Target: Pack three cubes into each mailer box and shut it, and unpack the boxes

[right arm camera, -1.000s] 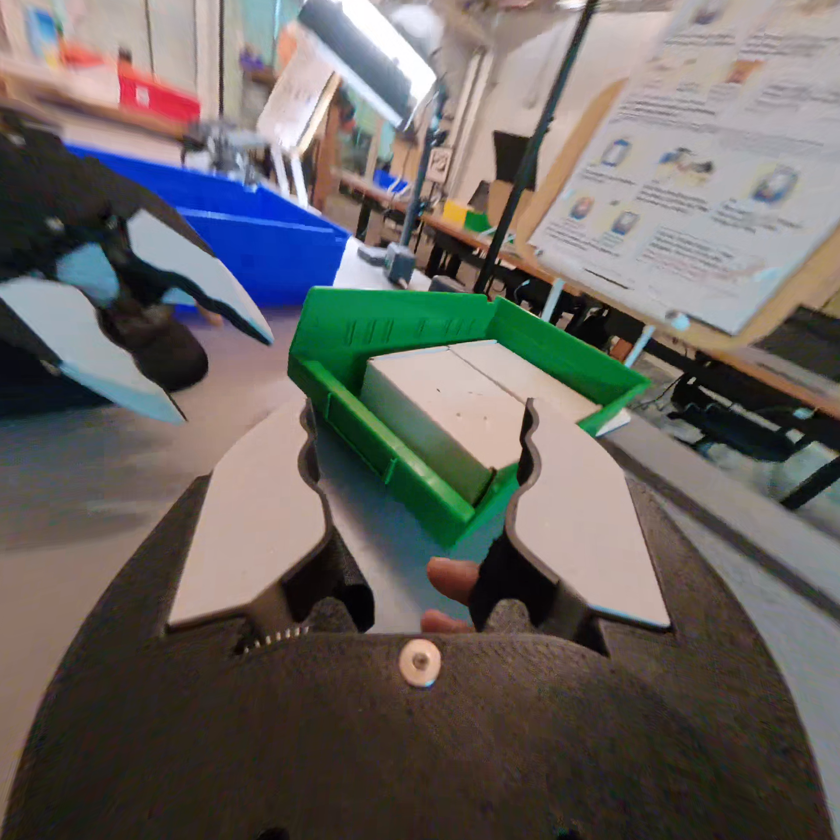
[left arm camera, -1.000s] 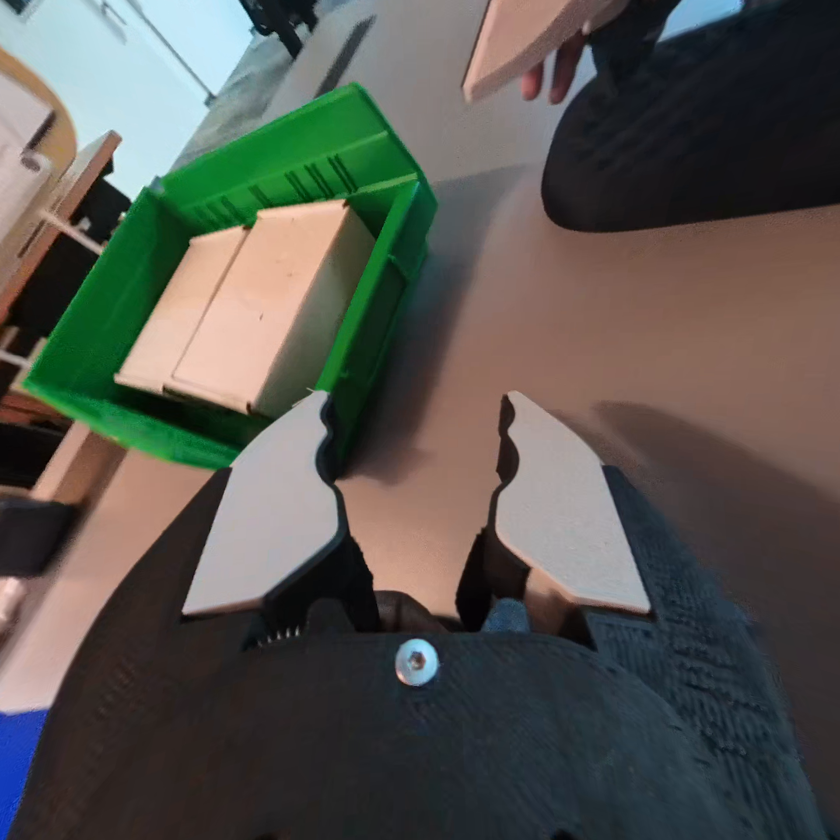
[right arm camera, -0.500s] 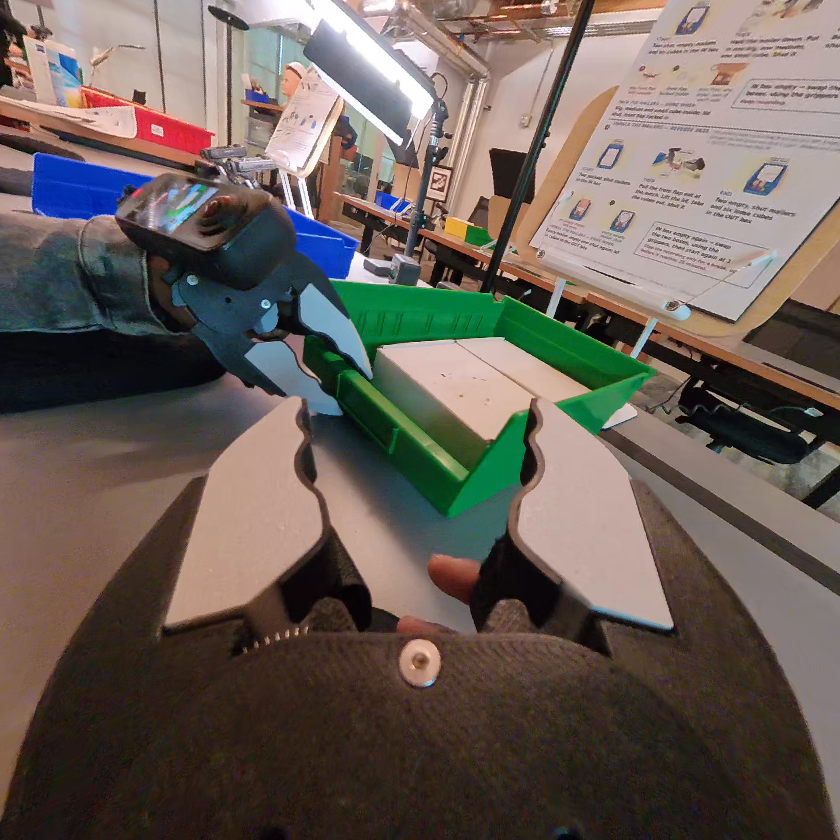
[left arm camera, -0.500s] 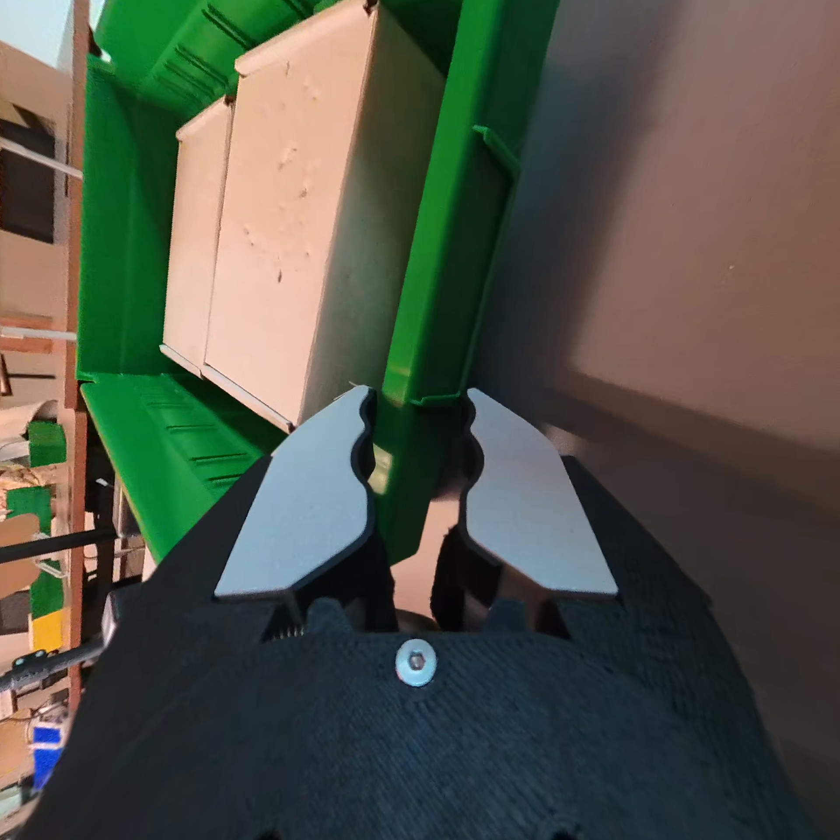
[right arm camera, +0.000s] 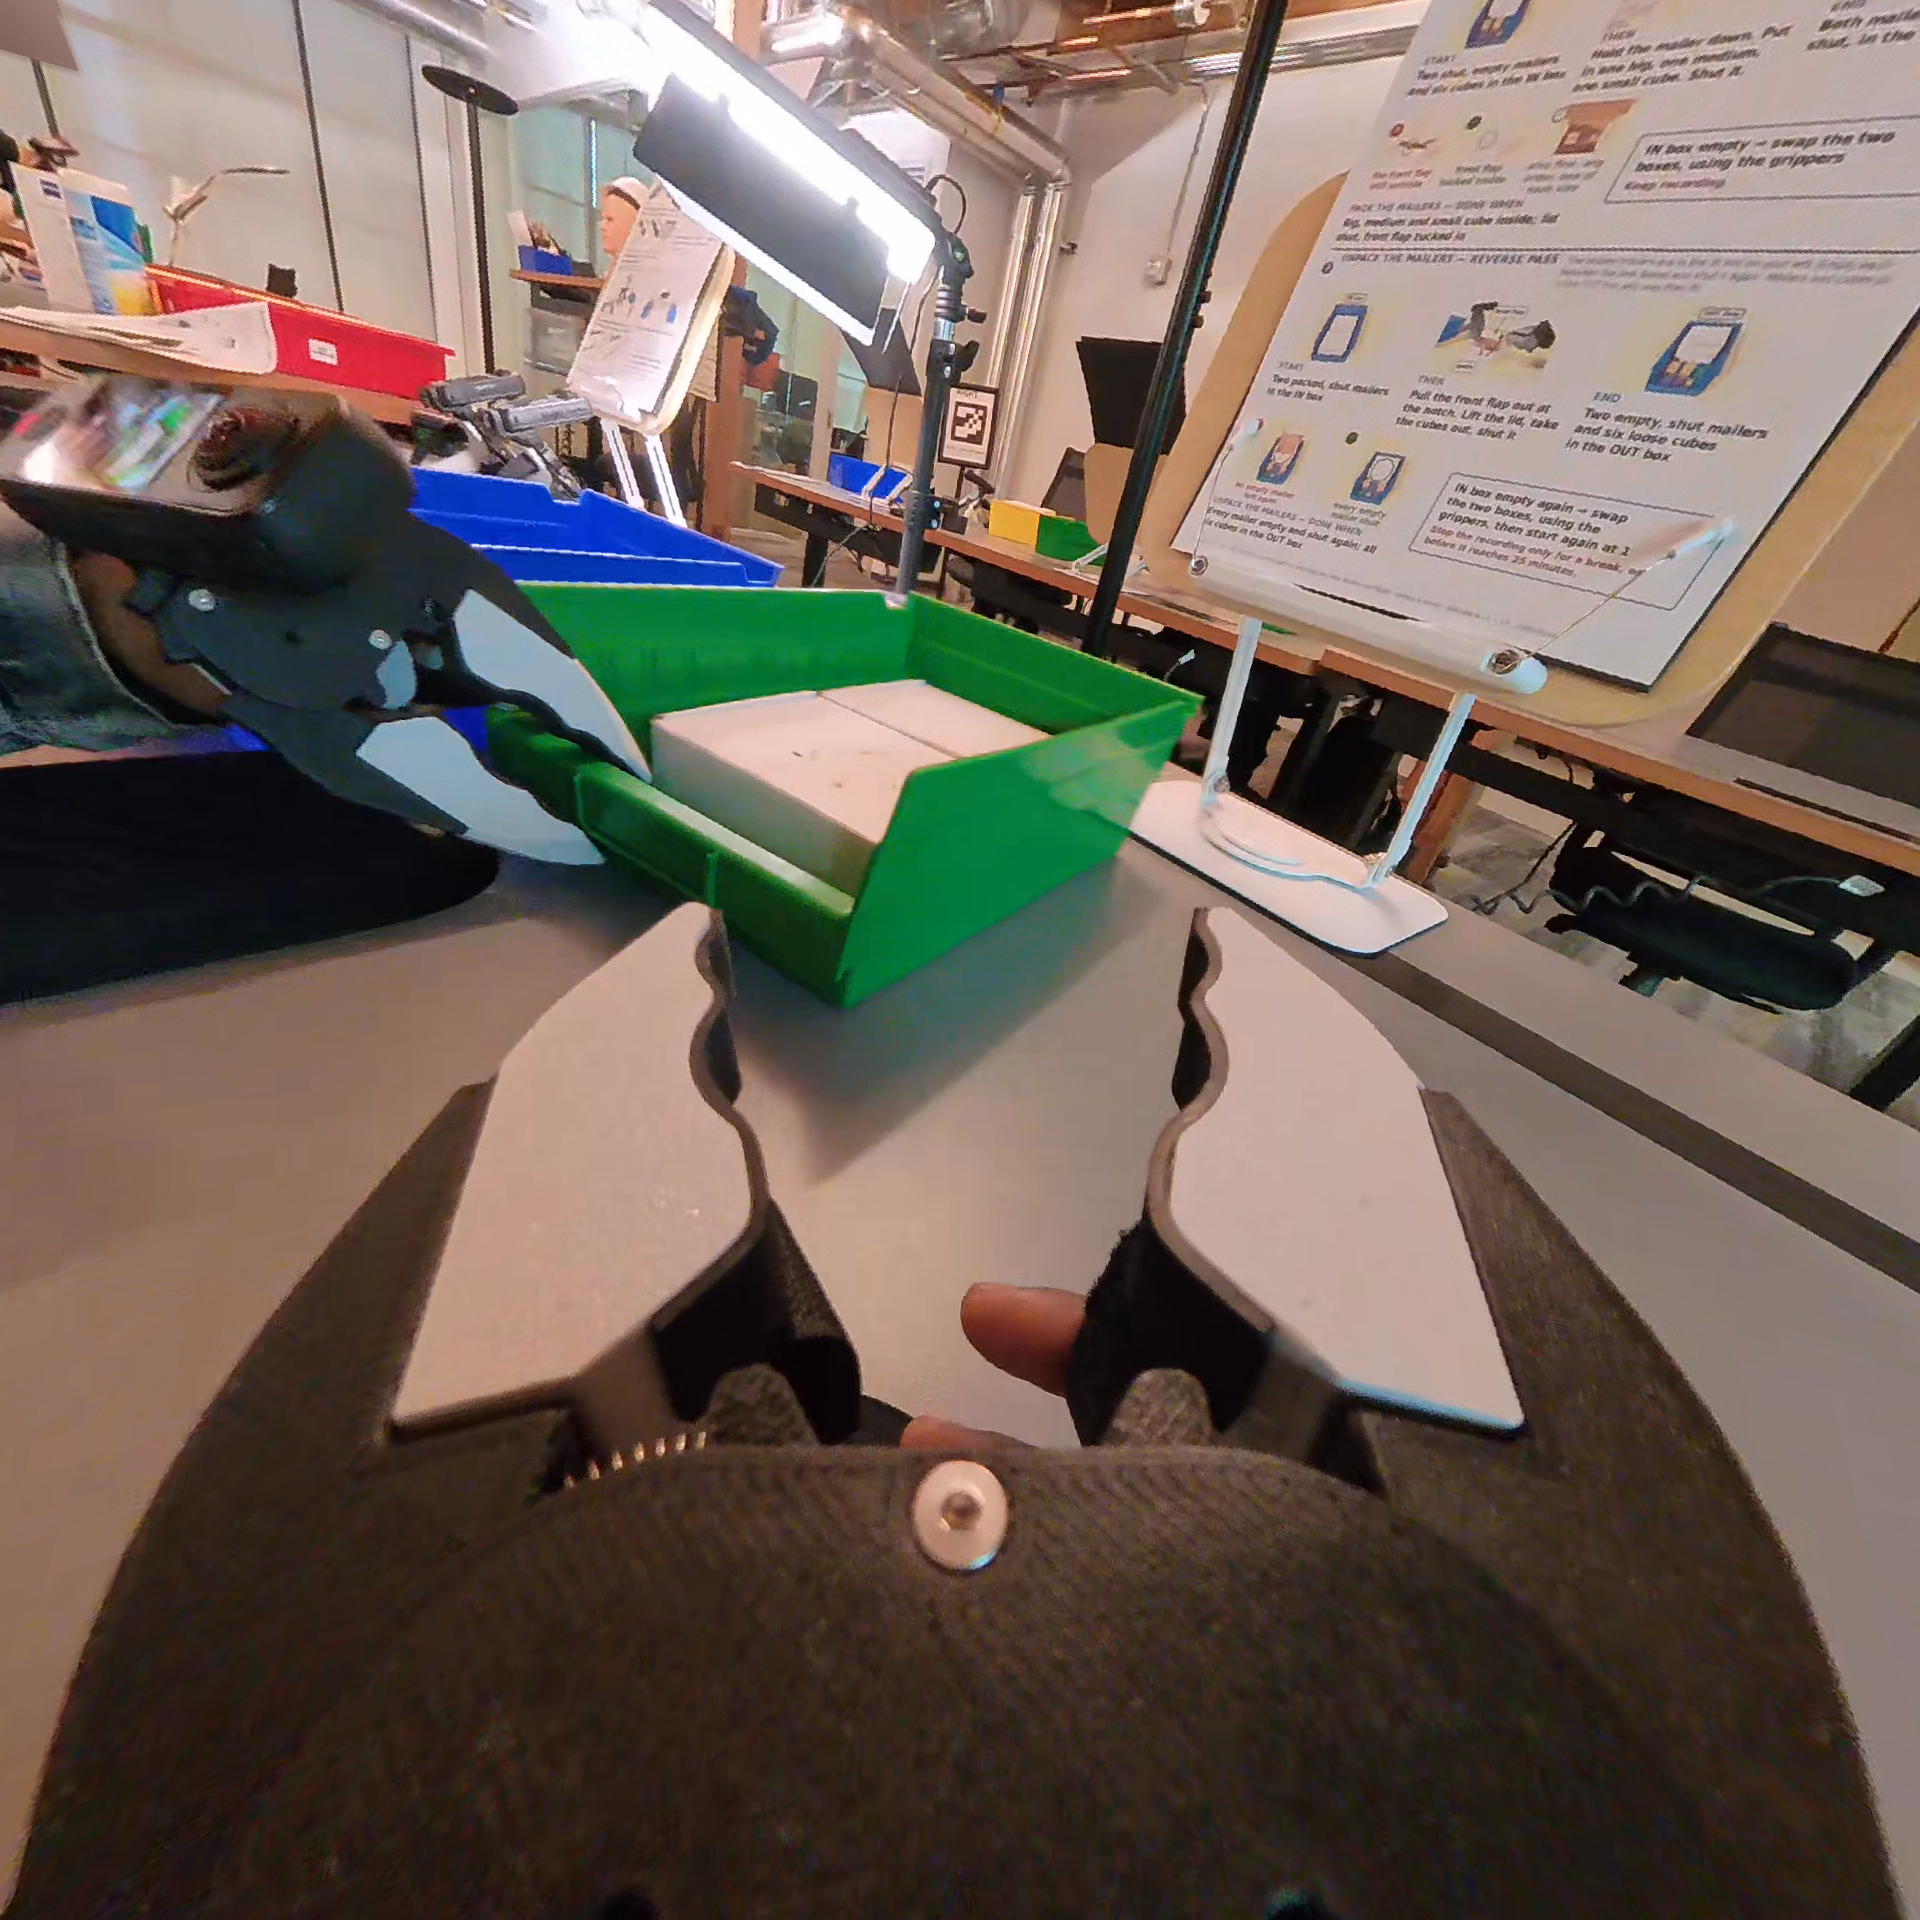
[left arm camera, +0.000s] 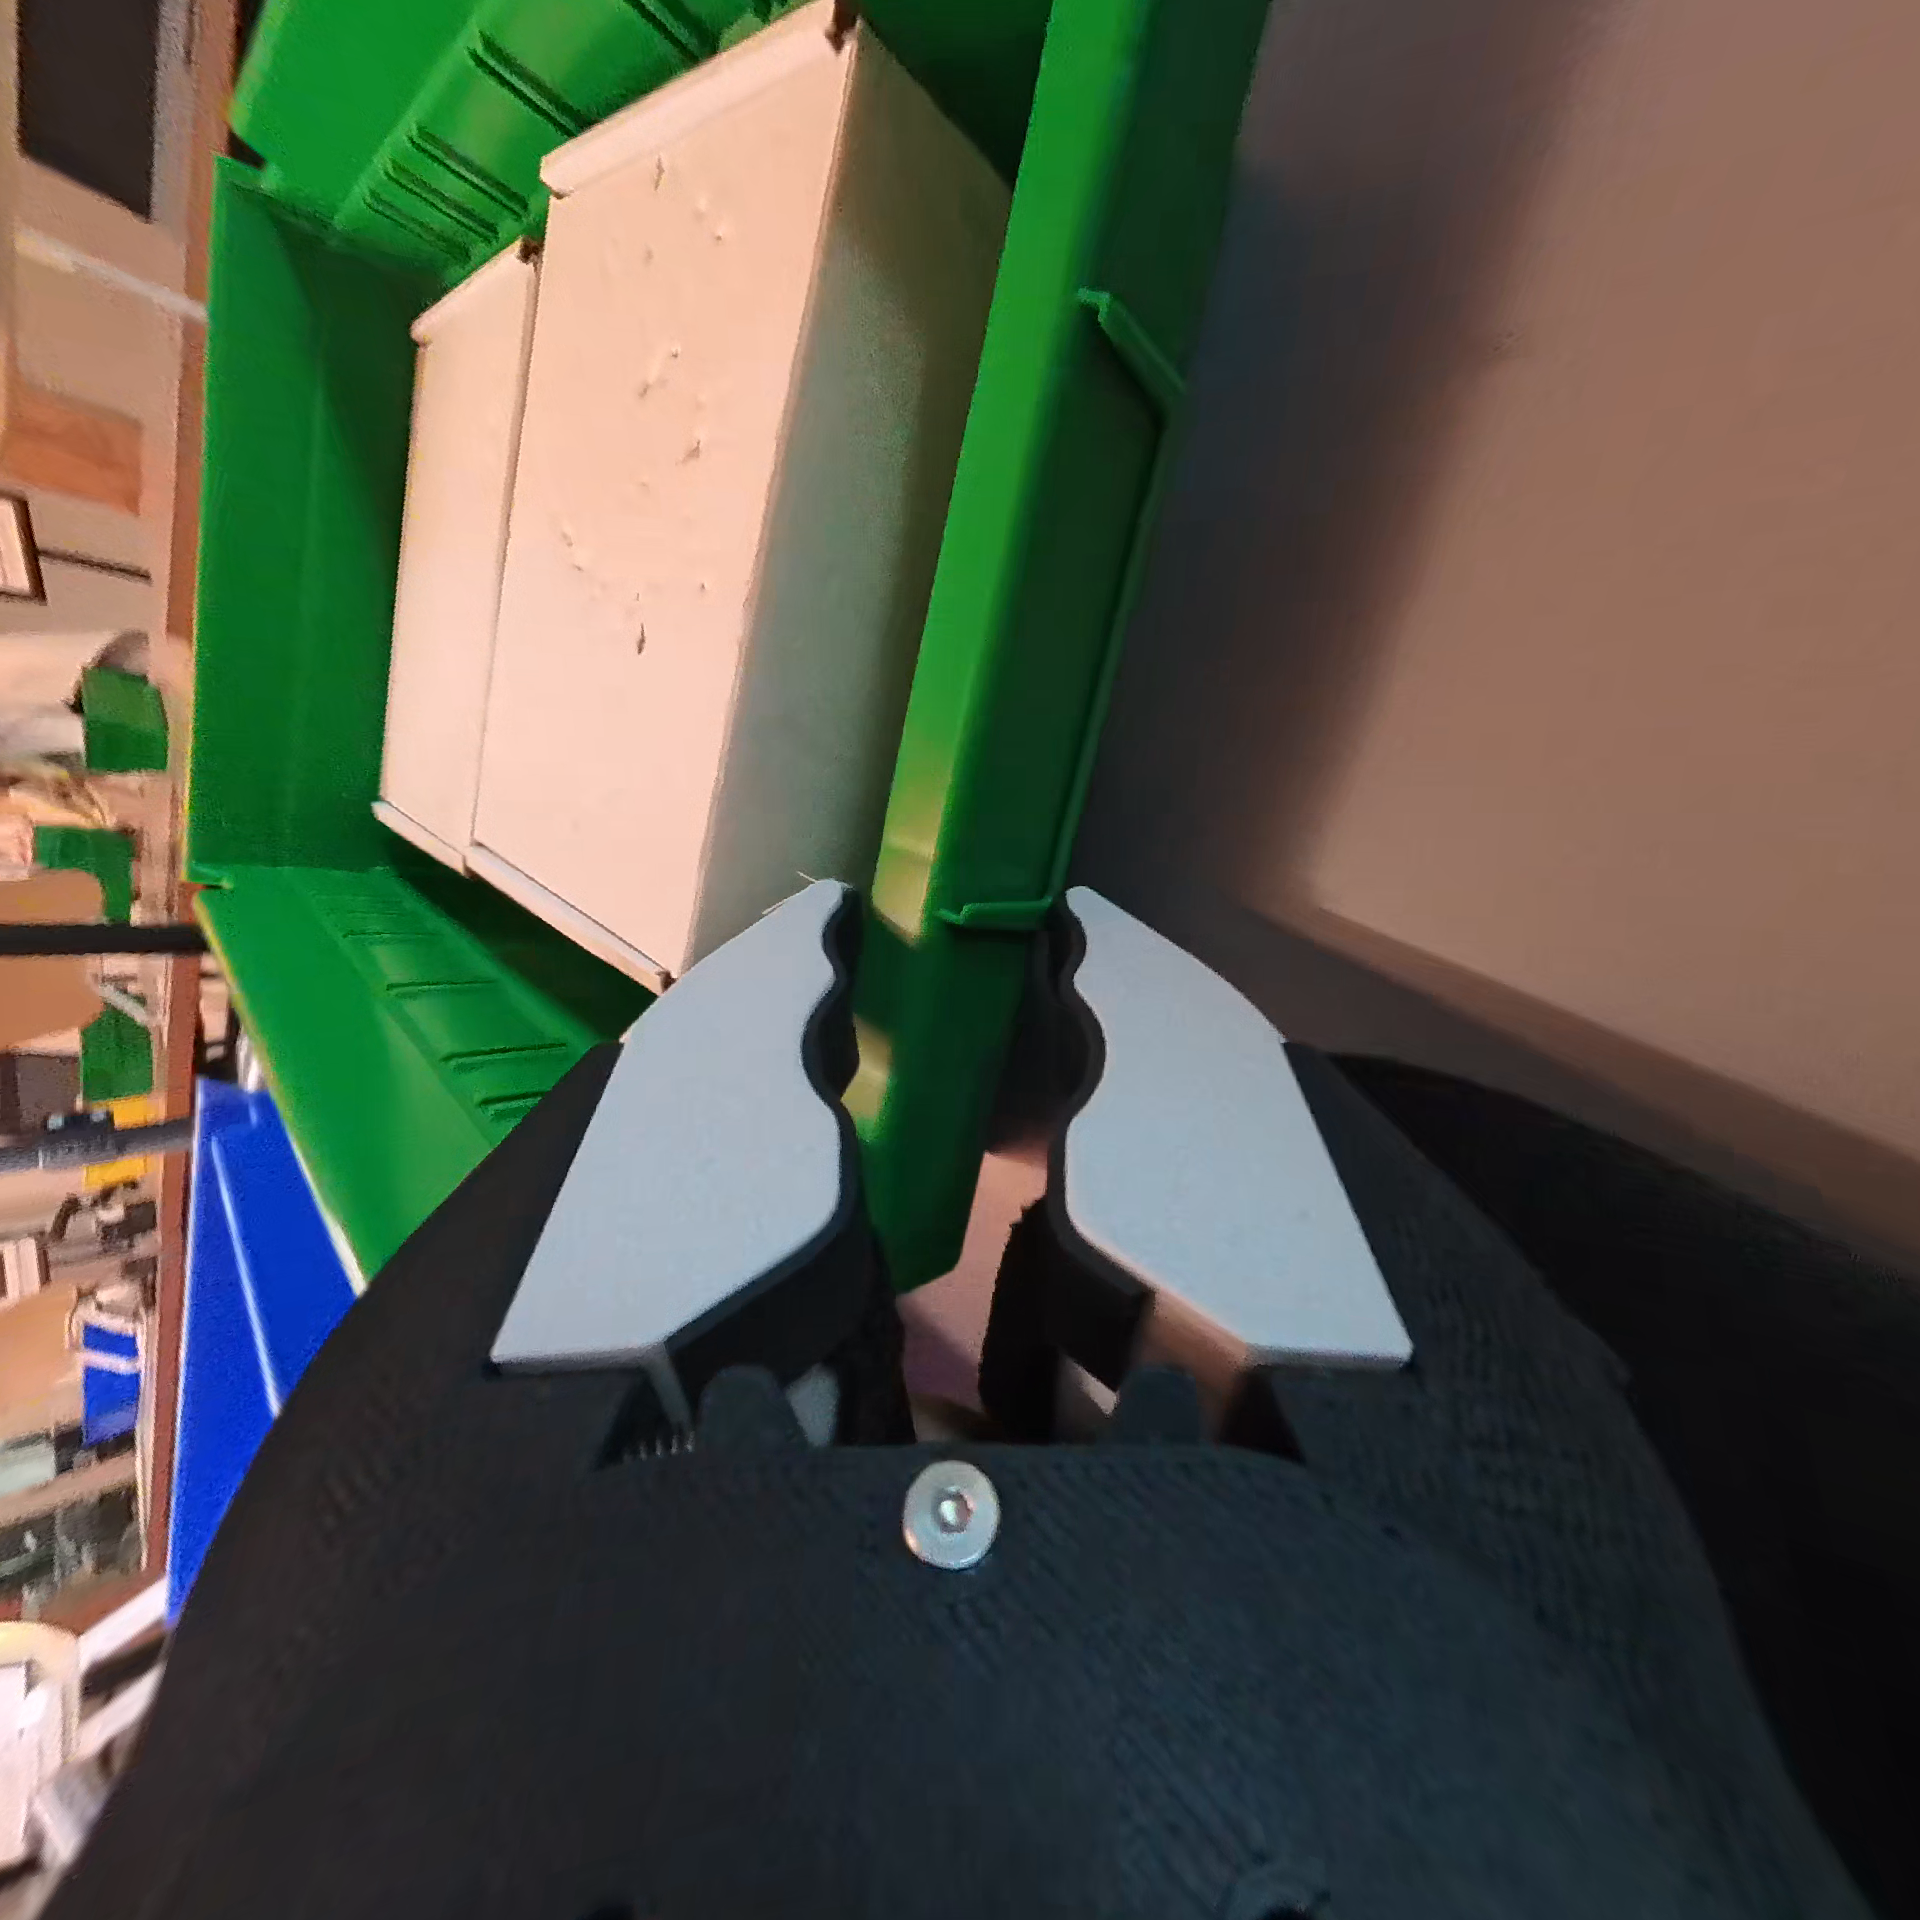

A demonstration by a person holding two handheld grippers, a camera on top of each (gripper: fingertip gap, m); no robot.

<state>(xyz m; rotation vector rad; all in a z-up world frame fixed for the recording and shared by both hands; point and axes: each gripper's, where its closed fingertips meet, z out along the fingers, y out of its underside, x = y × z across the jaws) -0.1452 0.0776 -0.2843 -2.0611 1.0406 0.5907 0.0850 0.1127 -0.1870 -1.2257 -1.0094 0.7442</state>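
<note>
Left gripper clamps green bin holding 2 mailer boxes.

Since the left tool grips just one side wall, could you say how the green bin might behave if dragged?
The green bin probably slides flat, with two mailer boxes weighing it. Its thin wall may flex under the left tool. Pulled off-centre, it could pivot.
</note>
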